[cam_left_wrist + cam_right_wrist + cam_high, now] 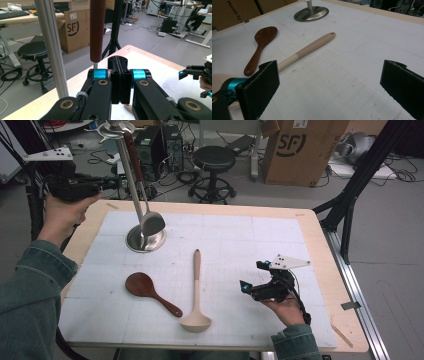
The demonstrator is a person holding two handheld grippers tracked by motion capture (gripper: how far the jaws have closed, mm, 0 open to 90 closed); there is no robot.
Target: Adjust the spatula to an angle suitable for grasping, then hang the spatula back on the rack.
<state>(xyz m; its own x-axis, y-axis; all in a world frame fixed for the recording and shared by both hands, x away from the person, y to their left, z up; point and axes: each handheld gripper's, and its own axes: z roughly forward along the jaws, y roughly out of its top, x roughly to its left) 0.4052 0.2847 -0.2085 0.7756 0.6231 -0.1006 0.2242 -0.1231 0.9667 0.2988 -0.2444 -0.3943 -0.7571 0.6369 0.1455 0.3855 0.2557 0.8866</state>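
A steel stand [145, 240] with a tall pole [51, 47] rises from the white mat's back left. From its top hangs a metal ladle with a dark red handle [97, 30] and its bowl [152, 222] just above the base. My left gripper [117, 182] is held high at the left, beside the pole; its jaws [120, 75] are shut flat together with nothing between them. A dark wooden spoon [145, 287] and a beige ladle [196, 295] lie on the mat. My right gripper [252, 276] rests low at the right, open, with the mat bare between its pads [262, 85].
The wooden table [325, 270] has its edges close around the mat. On the floor behind stand a black stool [214, 162], a cardboard box [300, 150], a black tripod leg [360, 175] at the right and several cables.
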